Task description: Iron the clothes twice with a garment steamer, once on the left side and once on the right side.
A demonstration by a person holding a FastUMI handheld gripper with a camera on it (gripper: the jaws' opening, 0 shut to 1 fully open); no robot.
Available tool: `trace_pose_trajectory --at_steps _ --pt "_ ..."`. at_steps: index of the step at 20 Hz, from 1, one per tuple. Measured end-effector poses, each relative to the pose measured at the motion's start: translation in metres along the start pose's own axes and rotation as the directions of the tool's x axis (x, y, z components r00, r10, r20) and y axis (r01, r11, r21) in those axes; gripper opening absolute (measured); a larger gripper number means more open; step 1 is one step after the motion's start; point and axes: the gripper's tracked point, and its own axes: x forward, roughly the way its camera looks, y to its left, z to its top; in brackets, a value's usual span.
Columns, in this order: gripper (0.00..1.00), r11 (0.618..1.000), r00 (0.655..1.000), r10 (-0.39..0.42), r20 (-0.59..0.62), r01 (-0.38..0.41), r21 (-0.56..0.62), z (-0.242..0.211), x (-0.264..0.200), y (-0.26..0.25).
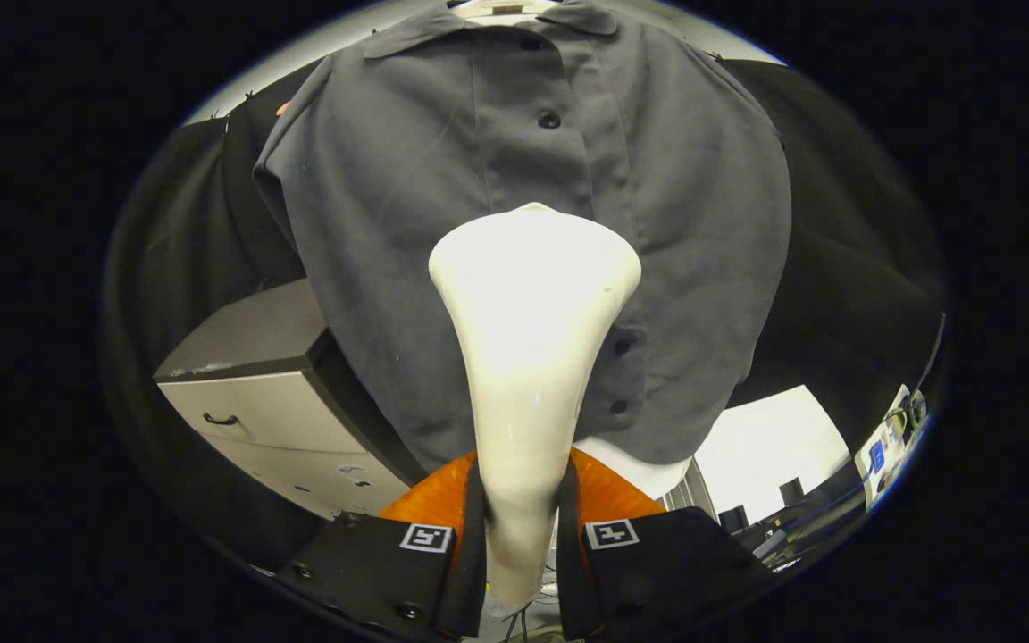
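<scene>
Closest to the lens, the gripper (522,527) has both fingers clenched on the neck of the garment steamer (532,321), one pressing each side of the white handle. From there the steamer rises away from the fingers and flares into a broad head, which stands just in front of the grey shirt (684,223).

That shirt hangs facing us beyond the fingers, collar at the far top, its button placket running down the middle behind the steamer head. I cannot tell whether the head touches the cloth or only hovers close to it. To the left and lower down sits a pale cabinet (255,393) with a drawer handle; to the right a white surface (769,446) and some clutter lie well behind.

By my reckoning a pass is in hand, with the head roughly mid-height and near the placket rather than clearly on either half. Next, the steamer wants shifting onto one side panel and drawing steadily along the cloth, kept close and flat, with the grip held firm.
</scene>
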Motion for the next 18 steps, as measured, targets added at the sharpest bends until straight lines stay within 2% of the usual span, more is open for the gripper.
trace_pose_trajectory --at_steps 9,18 --pt "0.4 1.0 0.982 -0.027 0.185 0.029 -0.009 0.117 -0.04 -0.021" --pt "0.4 0.998 0.964 -0.043 0.263 0.051 -0.022 0.169 -0.057 -0.046"
